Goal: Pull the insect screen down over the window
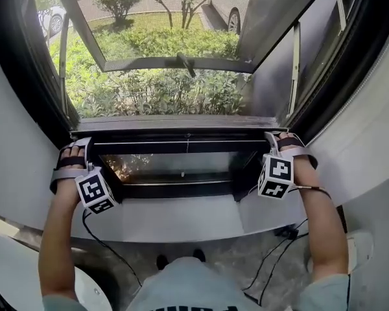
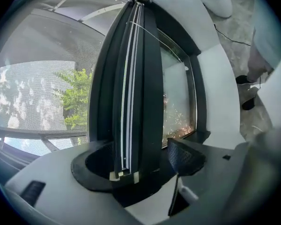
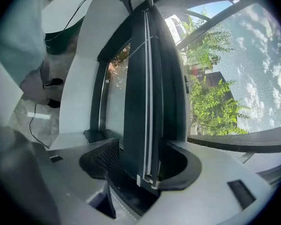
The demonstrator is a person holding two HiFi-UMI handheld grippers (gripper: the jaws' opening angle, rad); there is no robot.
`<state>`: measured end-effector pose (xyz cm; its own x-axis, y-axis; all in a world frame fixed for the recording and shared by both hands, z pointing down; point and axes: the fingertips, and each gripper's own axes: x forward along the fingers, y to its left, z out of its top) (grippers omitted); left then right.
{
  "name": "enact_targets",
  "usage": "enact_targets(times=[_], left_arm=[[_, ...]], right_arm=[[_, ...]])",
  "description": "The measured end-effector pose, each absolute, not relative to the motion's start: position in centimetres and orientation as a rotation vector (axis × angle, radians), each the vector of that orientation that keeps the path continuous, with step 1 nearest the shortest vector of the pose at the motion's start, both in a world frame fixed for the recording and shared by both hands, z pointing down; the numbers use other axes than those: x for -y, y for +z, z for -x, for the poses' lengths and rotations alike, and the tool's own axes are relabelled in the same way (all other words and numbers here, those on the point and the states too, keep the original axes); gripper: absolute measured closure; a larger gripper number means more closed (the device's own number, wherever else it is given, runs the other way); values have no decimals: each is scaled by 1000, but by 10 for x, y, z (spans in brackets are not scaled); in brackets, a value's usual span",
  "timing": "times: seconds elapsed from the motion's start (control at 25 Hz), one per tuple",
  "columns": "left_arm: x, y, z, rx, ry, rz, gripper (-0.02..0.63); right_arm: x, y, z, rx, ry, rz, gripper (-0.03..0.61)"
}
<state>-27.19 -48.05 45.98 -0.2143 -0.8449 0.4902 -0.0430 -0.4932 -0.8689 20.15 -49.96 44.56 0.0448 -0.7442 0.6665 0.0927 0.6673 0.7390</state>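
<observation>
Gripping screen bar [image 1: 181, 146] | left hand-held gripper [image 2: 133, 168] | right hand-held gripper [image 3: 147, 172] | opposite ends

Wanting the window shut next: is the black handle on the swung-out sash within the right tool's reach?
Probably not: the grey mesh insect screen lies before that handle, and the right tool grips the screen's black bar.

screen bar [image 1: 155, 148] black | left marker cube [image 1: 96, 194] black-white squares | sill [image 1: 181, 218] white | shrubs [image 1: 149, 92] green
</observation>
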Motion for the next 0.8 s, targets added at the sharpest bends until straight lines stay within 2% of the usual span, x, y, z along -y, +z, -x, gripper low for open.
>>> enact_targets(times=[0.8], left_arm=[[489,489,268,-1194,-1666,1416,241]], right_arm=[[511,470,-201,1334,-864,-847,305]])
